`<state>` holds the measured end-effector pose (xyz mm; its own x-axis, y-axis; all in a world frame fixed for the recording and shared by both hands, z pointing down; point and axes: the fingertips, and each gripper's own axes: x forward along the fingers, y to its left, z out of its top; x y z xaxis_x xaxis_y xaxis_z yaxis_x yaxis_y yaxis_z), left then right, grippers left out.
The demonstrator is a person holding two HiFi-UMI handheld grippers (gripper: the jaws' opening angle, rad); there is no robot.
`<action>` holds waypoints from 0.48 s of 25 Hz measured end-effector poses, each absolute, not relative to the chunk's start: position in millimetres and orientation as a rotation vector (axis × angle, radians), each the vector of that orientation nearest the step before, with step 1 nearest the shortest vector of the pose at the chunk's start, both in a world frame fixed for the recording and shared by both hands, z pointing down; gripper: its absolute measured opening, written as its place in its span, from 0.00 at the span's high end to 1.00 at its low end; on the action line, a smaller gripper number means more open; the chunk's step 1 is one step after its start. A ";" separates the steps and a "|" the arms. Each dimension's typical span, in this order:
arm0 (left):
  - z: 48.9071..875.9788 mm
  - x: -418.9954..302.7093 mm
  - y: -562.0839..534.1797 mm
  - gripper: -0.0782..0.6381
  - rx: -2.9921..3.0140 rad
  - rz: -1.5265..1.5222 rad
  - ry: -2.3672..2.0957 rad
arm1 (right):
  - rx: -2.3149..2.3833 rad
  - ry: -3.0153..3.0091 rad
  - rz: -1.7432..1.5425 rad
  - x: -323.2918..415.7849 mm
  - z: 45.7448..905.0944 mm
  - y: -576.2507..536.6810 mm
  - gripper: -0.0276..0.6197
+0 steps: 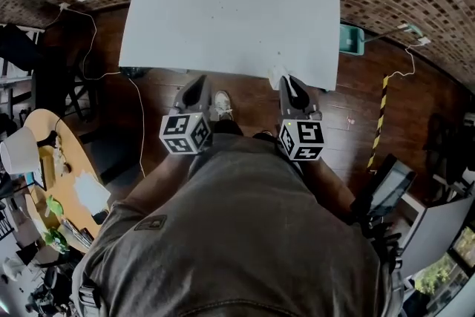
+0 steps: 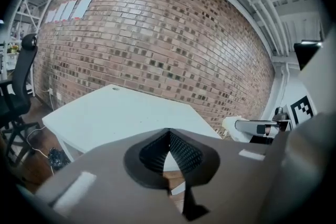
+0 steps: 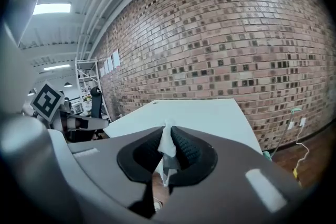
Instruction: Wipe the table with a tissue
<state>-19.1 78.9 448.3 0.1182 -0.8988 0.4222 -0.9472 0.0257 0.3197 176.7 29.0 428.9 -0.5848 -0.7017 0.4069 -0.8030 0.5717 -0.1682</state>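
- Right gripper (image 3: pixel 168 138) pinched on tissue (image 3: pixel 166 152), at the white surface's (image 1: pixel 223 4) lower-right edge in head view.
- Left gripper (image 2: pixel 169 138) jaws together, empty.
- Risk: drag friction may tear the tissue or pull it free.

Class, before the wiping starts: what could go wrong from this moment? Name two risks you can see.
The white paper tissue is pinched thinly in the right gripper; dragging might tear or free it. Little tissue shows past the fingers, so they could rub the white rectangular table instead.
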 end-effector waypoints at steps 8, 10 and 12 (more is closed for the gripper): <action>451.8 -93.1 32.1 0.89 1.904 0.111 -1.732 | 1.305 -2.459 0.467 109.4 423.0 -14.1 0.90; 451.7 -107.3 22.0 0.89 1.912 0.110 -1.723 | 1.329 -2.451 0.458 96.7 421.0 -26.3 0.90; 451.7 -118.6 13.2 0.89 1.913 0.104 -1.717 | 1.349 -2.447 0.449 85.9 418.7 -38.7 0.90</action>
<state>-118.6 13.2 451.7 0.1760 -0.8927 0.4150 -0.9363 -0.0217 0.3504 85.9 -38.7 418.7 -0.5082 -0.7559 0.4127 -0.8531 0.5074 -0.1214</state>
